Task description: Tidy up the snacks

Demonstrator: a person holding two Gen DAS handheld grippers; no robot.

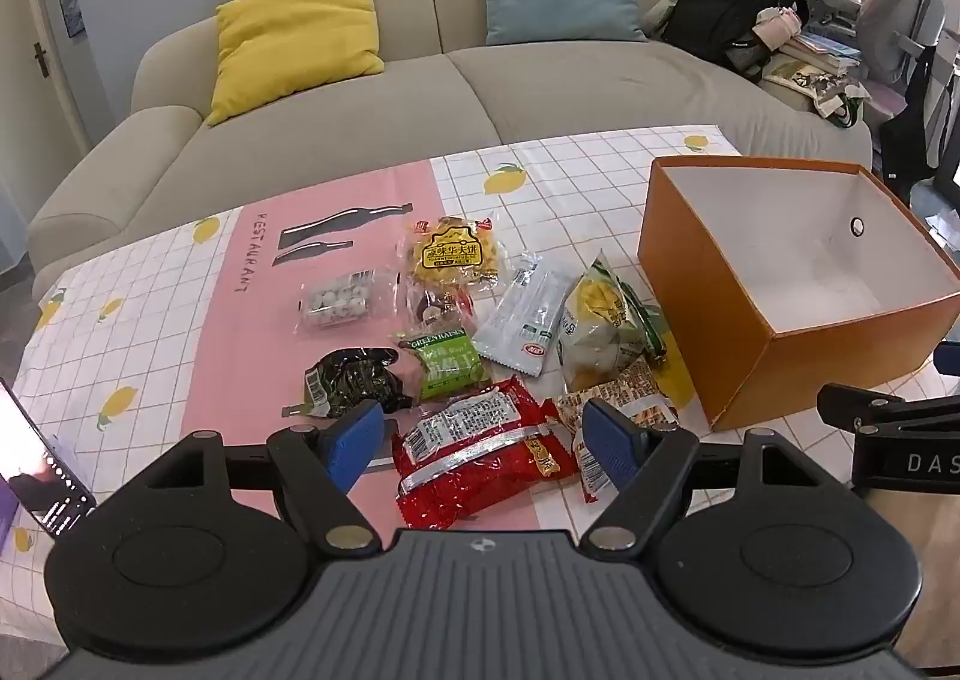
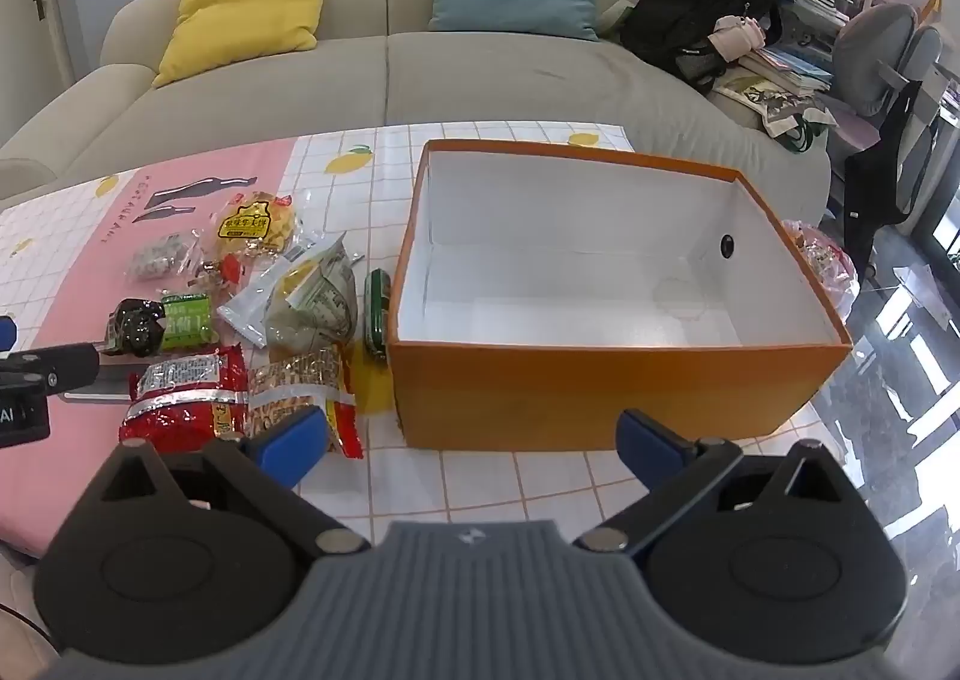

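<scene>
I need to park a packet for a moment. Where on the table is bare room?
The pink strip left of the black packet is bare, as is the white cloth before the orange box. The box's floor is empty. Between red packet and box it is crowded.

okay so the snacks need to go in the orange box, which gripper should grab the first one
Probably the left. The left gripper is open with the red packet lying right between its fingers. The right gripper is also open but faces the empty orange box, with the snacks off to its left.
</scene>
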